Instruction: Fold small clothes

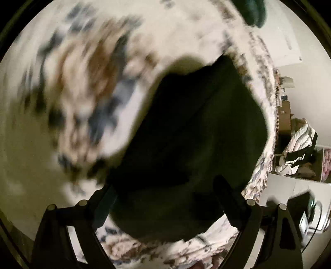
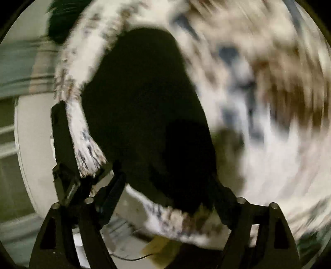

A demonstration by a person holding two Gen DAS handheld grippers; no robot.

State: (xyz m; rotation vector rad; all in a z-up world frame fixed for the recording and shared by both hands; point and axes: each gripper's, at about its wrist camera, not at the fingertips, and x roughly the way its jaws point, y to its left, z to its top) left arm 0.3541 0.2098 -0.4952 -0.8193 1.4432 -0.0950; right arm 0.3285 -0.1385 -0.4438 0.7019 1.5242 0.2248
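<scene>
A dark green garment [image 1: 192, 132] lies on a white bedspread with a blue and brown flower print [image 1: 86, 68]. In the left wrist view it fills the middle and reaches down between the fingers of my left gripper [image 1: 165, 198], whose jaws stand wide apart around the cloth. In the right wrist view the same dark garment [image 2: 144, 107] runs between the fingers of my right gripper [image 2: 167, 186], also wide apart. Both views are blurred by motion. The fingertips are hard to tell from the dark cloth.
The bedspread's edge [image 1: 266, 115] runs down the right of the left wrist view, with a room beyond: a pile of clothes [image 1: 300, 149] and boxes. Another dark item [image 1: 252, 12] lies at the top. A white wall or frame [image 2: 31, 144] shows left in the right wrist view.
</scene>
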